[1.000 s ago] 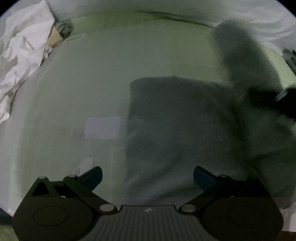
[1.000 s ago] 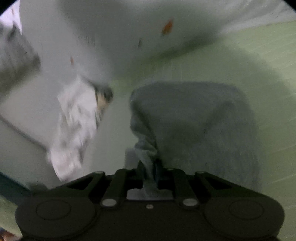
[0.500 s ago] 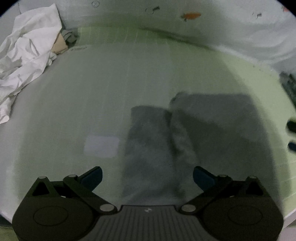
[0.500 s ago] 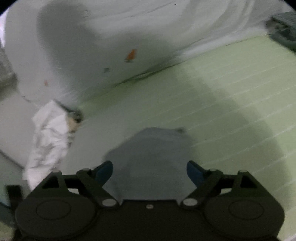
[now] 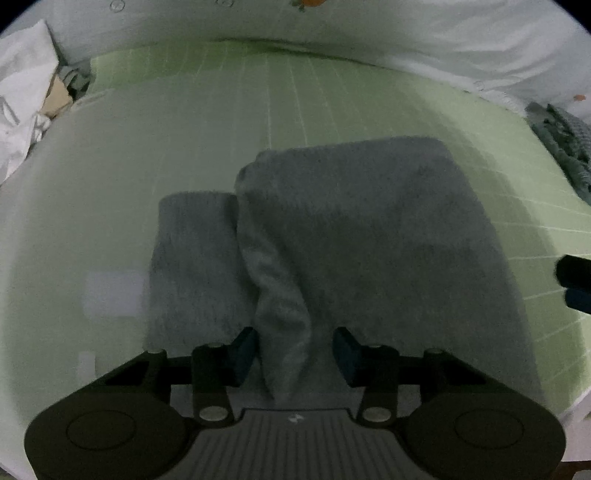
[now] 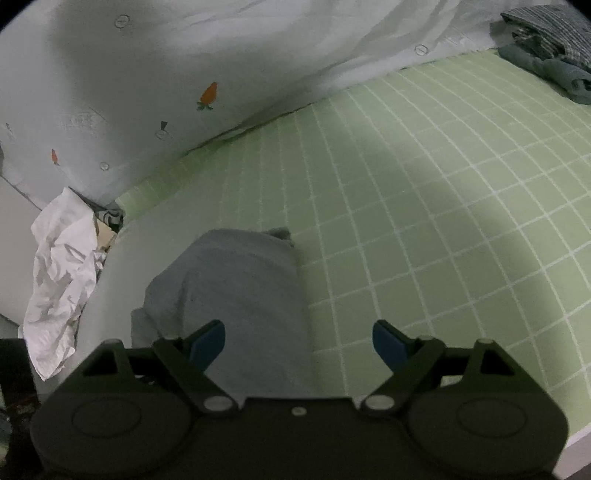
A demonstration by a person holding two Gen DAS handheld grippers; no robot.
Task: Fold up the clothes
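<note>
A grey fleecy garment (image 5: 362,236) lies folded on a bed covered by a pale green sheet (image 5: 229,122) with a white grid. In the left wrist view its wider panel is laid over a narrower strip on the left, and a raised lengthwise ridge of fabric runs down toward the camera. The nap looks soft and slightly fuzzy; no label or writing can be read on it. In the right wrist view the same garment (image 6: 236,295) shows as a rounded, smooth-topped bundle near the bed's left edge.

The left gripper (image 5: 293,354) sits low over the near end of the garment, jaws partly closed to a narrow gap with the ridge between the blue pads; whether the pads touch the cloth cannot be told. The right gripper (image 6: 297,341) hovers with its jaws spread wide and nothing between them, its left pad above the garment's right side, its right pad above bare sheet.

A white bedcover (image 6: 155,81) printed with small orange carrots (no legible text) rises behind, crumpled white cloth (image 6: 59,280) hangs at the left, and folded dark clothes (image 6: 546,33) sit at the far right corner
</note>
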